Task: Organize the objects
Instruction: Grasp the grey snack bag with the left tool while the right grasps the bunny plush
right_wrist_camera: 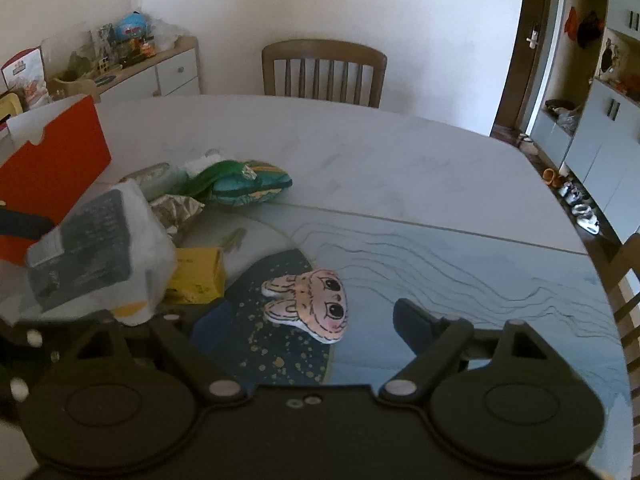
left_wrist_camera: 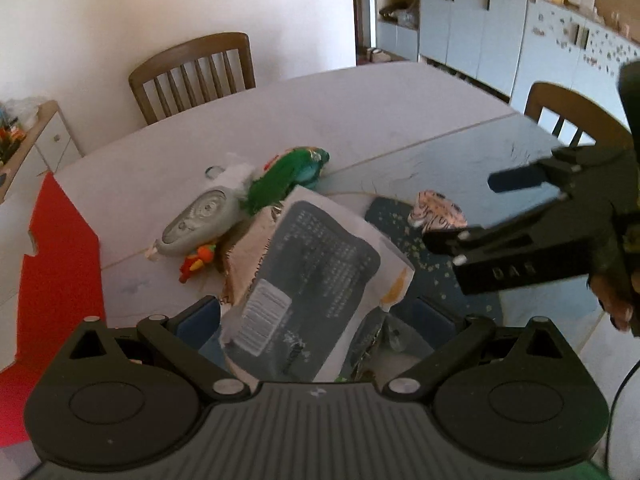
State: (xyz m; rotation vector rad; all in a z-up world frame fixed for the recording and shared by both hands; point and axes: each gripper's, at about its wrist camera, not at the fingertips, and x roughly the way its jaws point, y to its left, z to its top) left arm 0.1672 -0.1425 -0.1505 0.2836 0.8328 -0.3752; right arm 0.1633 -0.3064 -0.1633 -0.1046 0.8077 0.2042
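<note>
My left gripper [left_wrist_camera: 320,316] holds a white and grey printed packet [left_wrist_camera: 316,276], tilted above the table; it also shows in the right wrist view [right_wrist_camera: 92,248]. My right gripper [right_wrist_camera: 304,320] is open and empty, just above a pink rabbit-face plush [right_wrist_camera: 316,304], also seen in the left wrist view [left_wrist_camera: 438,214]. The right gripper [left_wrist_camera: 464,208] appears at the right of the left wrist view. On the table lie a green and teal pouch [left_wrist_camera: 296,172], a grey oval device [left_wrist_camera: 200,220], a small orange toy [left_wrist_camera: 196,264] and a yellow box [right_wrist_camera: 198,276].
An open red box [right_wrist_camera: 52,160] stands at the table's left edge, also in the left wrist view [left_wrist_camera: 60,260]. A dark blue speckled mat [right_wrist_camera: 264,344] lies under the plush. Wooden chairs [right_wrist_camera: 324,72] stand around the table. A sideboard [right_wrist_camera: 152,72] carries clutter.
</note>
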